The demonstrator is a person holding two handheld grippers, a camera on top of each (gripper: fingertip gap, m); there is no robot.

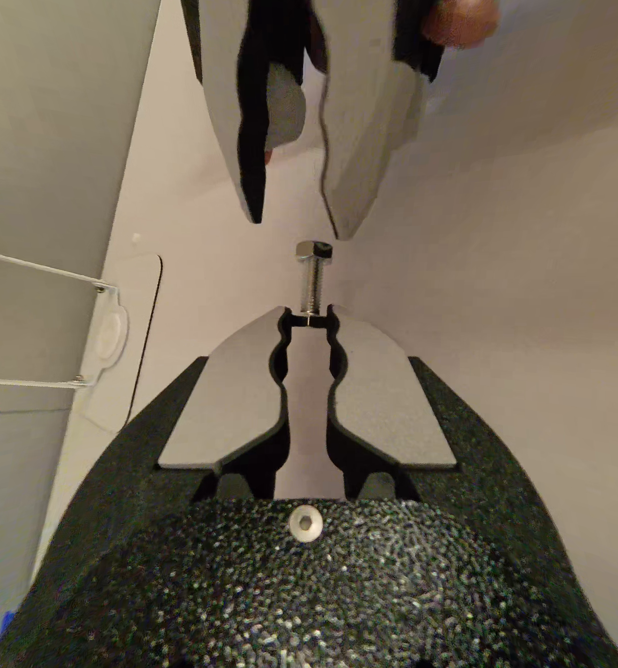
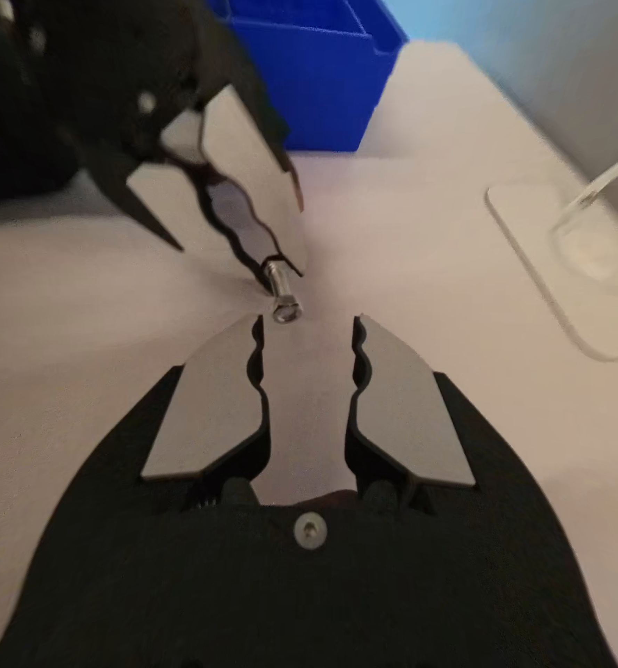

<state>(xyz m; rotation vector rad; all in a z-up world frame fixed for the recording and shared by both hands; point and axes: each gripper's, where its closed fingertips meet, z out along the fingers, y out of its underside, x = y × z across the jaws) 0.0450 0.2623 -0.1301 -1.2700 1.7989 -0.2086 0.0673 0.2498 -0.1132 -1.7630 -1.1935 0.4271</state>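
Nearest in the left wrist view, the left hand-held gripper pinches something dark and thin across its tips. A silver hex-head bolt stands out forward from there, threaded end at the fingertips, head pointing away. What the dark piece is cannot be told; it may be a nut or plate that the thread sits in.

Just beyond the bolt's head hangs the right hand-held gripper, its fingers spread and nothing between them. In its own view the head of the bolt lies just off its left fingertip and clear of both pads.

The bolt looks like plated steel: stiff, dense for its bulk, and smooth enough to slip on flat pads. The hex head offers flat faces and seems the surest place to take hold; the threaded shank would give some bite but could roll.

Underneath is a pale worktop. Farther right a clear plastic stand rests on it, and at the far edge sits a blue bin. Grey wall panels rise behind.
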